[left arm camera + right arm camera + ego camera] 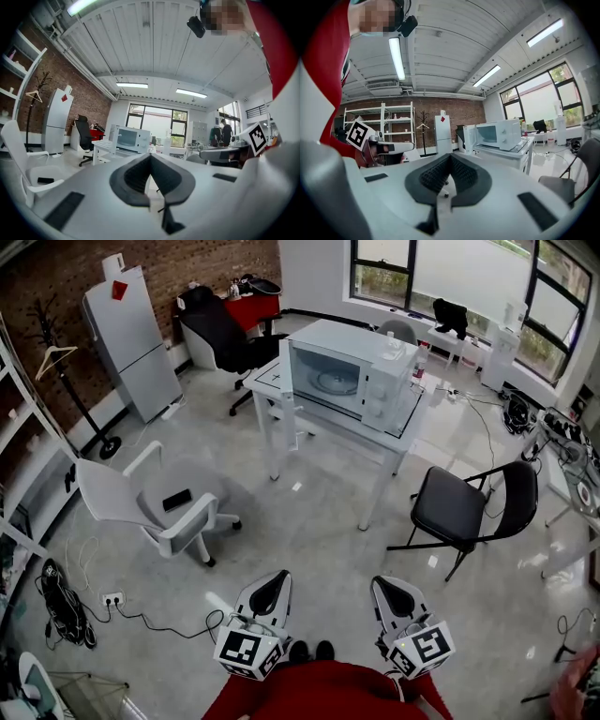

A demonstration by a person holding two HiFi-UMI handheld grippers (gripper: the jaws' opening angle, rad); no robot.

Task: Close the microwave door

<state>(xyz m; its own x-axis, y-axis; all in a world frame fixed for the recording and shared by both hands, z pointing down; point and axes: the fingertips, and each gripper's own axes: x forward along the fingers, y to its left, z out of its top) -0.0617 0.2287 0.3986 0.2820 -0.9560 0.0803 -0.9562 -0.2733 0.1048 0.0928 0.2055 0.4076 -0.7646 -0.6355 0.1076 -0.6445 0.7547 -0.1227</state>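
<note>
Both claws clenched empty, microwave well ahead

The left claw (271,585) and right claw (395,591) are pinched shut on nothing, ribbed black pads together. Across the glossy floor, a boxy white microwave (354,381) sits on a white desk (328,421), its door (285,371) hanging open. The best approach is probably to walk close and push the door's flat outer face evenly.

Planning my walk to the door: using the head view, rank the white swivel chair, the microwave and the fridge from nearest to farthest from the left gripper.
From the left gripper:
1. The white swivel chair, on the floor ahead to the left.
2. The microwave, farther ahead and slightly right, door open.
3. The fridge, against the brick wall, far left.
</note>
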